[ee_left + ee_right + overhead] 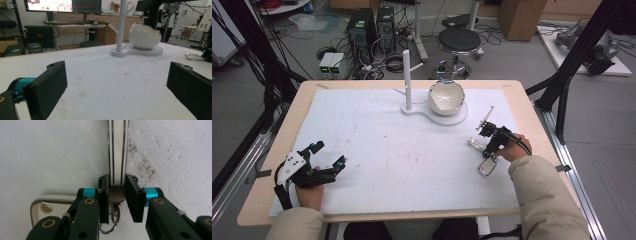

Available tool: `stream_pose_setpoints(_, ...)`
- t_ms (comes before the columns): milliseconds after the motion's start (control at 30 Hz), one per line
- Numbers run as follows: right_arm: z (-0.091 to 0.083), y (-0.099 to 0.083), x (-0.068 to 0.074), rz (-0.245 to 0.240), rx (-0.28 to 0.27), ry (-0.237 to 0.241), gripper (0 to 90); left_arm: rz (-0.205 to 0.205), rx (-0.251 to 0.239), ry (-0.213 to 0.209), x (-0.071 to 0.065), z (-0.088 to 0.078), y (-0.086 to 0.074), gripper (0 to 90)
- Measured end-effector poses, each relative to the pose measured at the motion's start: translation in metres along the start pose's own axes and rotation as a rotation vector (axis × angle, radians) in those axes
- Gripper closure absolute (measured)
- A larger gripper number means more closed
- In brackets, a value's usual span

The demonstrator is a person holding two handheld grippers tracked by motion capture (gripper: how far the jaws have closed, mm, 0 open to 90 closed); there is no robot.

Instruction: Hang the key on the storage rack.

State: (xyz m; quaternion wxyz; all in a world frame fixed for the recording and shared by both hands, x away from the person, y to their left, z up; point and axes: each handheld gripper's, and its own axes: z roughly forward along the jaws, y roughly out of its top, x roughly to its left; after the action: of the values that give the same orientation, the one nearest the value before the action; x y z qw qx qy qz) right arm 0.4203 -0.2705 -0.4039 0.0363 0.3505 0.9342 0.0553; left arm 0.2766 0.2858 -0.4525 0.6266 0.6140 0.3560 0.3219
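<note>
Strap (117,150), white with dark stripes, lay flat on the counter (377,160), long axis running straight ahead of the right tool (117,195), whose jaws were clamped on its metal clasp end (key ring dangling below). Left tool (115,87) rested well apart across the counter, jaws wide, holding nothing. Farther off stood the white stand (408,80) and bowl (446,97).

Even, soft indoor light, faint shadows; all views slightly grainy, the high view's edges bowed.
</note>
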Motion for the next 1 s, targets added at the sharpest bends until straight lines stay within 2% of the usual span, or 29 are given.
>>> stream_pose_setpoints(167, -0.001, 0.0, 0.0, 0.003, -0.002, -0.017, 74.2, 0.0, 0.002, 0.0, 0.0, 0.0, 0.0, 3.5)
stream_pose_setpoints(267, -0.004, 0.0, -0.001, 0.009, -0.022, 0.001, 74.4, -0.001, 0.001, 0.0, 0.0, 0.0, 0.0, 3.5)
stream_pose_setpoints(400, -0.006, 0.002, 0.0, 0.016, -0.018, 0.003, 74.5, -0.001, 0.001, 0.0, 0.0, 0.0, 0.0, 3.5)
stream_pose_setpoints(433, -0.007, 0.002, 0.0, 0.005, -0.026, -0.006, 74.6, -0.001, 0.0, 0.0, 0.0, 0.0, 0.0, 3.5)
stream_pose_setpoints(500, -0.009, 0.004, 0.0, 0.026, -0.029, 0.008, 74.7, -0.001, 0.0, 0.001, 0.0, 0.0, 0.0, 3.5)
stream_pose_setpoints(567, -0.01, 0.004, 0.0, 0.018, -0.035, 0.007, 74.7, -0.001, 0.0, 0.0, 0.0, 0.0, 0.0, 3.5)
stream_pose_setpoints(700, -0.016, 0.007, 0.002, 0.034, -0.065, 0.029, 74.7, 0.0, 0.0, 0.0, 0.0, 0.0, 0.0, 3.5)
stream_pose_setpoints(833, -0.026, 0.012, 0.005, 0.031, -0.131, 0.031, 74.7, -0.001, 0.0, 0.0, 0.0, 0.0, 0.0, 3.5)
stream_pose_setpoints(867, -0.029, 0.013, 0.005, 0.035, -0.146, 0.048, 74.7, -0.001, 0.0, 0.0, 0.0, 0.0, 0.0, 3.5)
stream_pose_setpoints(900, -0.029, 0.013, 0.005, 0.035, -0.146, 0.048, 74.7, -0.001, 0.0, 0.0, 0.0, 0.0, 0.0, 3.5)
stream_pose_setpoints(933, -0.034, 0.016, 0.007, 0.036, -0.178, 0.057, 74.7, 0.0, 0.0, 0.0, 0.0, 0.0, 0.0, 3.5)
stream_pose_setpoints(1000, -0.036, 0.018, 0.008, 0.03, -0.193, 0.065, 74.7, 0.0, 0.0, 0.0, 0.0, 0.0, 0.0, 3.5)
